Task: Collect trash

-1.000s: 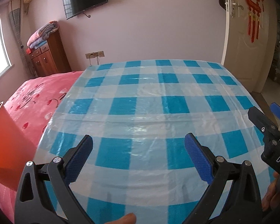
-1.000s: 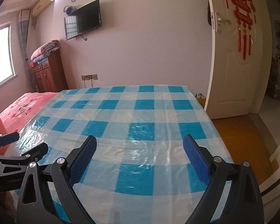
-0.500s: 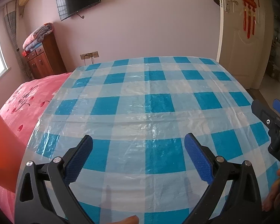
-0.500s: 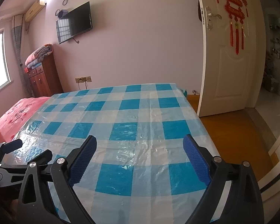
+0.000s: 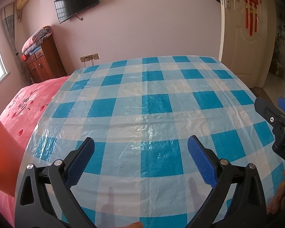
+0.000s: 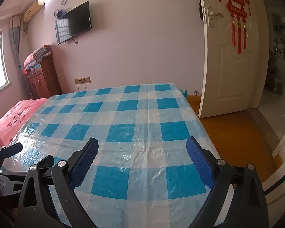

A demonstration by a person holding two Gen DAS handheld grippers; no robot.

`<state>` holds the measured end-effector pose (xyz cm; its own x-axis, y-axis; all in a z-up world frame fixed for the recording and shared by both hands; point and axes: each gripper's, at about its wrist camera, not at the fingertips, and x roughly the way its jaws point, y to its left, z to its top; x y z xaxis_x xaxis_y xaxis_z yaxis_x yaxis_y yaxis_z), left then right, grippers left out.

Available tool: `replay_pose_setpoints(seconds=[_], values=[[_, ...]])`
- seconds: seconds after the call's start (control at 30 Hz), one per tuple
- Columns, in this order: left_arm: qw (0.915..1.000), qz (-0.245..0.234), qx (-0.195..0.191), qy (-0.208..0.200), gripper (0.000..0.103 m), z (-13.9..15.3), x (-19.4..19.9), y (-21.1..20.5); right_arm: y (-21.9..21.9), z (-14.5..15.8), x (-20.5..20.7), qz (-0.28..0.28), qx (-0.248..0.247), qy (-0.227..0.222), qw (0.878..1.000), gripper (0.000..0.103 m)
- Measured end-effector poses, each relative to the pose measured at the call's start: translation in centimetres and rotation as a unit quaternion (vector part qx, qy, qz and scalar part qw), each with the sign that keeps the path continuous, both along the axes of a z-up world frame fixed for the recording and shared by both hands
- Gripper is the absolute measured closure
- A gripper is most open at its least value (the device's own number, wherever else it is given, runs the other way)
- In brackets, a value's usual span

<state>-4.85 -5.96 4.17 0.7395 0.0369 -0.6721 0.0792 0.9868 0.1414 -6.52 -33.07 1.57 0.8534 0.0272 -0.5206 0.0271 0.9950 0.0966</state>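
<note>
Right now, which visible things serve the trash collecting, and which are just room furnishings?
Job: left gripper, open; right gripper, open; checked plastic sheet, no trash visible on it.
Background: TV, wooden cabinet, folded blankets, door, pink bedspread.

Lilac wall (image 6: 142, 38), wall-mounted television (image 6: 73, 22), wooden cabinet (image 6: 42, 77).

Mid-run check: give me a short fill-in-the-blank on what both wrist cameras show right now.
1. The left gripper and right gripper both have their jaws ____.
2. The blue-and-white checked plastic sheet has ____ pieces of trash on it.
3. The black flat-screen television is mounted on the ____.
4. The white door with red hanging ornaments stands ____.

Missing words: open; no; wall; open
</note>
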Motion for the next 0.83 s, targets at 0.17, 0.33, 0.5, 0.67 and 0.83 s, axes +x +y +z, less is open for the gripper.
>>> replay_pose_setpoints(seconds=[0.17, 0.33, 0.5, 0.67, 0.83], values=[[1.0000, 0.001, 0.001, 0.000, 0.004, -0.2, 0.2, -0.1, 0.2, -0.3, 0.3, 0.004, -0.002, 0.005, 1.000, 0.010], [1.0000, -0.004, -0.006, 0.003, 0.004, -0.5, 0.5, 0.1, 0.3, -0.9, 0.9, 0.007, -0.001, 0.019, 1.000, 0.010], [0.9996, 0.002, -0.013, 0.026, 0.004, -1.5, 1.7, 0.6, 0.6, -1.9, 2.3, 0.019, 0.007, 0.058, 0.998, 0.009], [0.9983, 0.014, -0.006, 0.055, 0.004, -2.8, 2.9, 0.6, 1.0, -3.2, 4.1, 0.021, 0.010, 0.112, 0.993, 0.009], [0.9969, 0.016, 0.003, 0.078, 0.004, -3.6, 4.1, 0.3, 1.1, -4.8, 5.7, 0.012, 0.008, 0.170, 0.985, 0.009]])
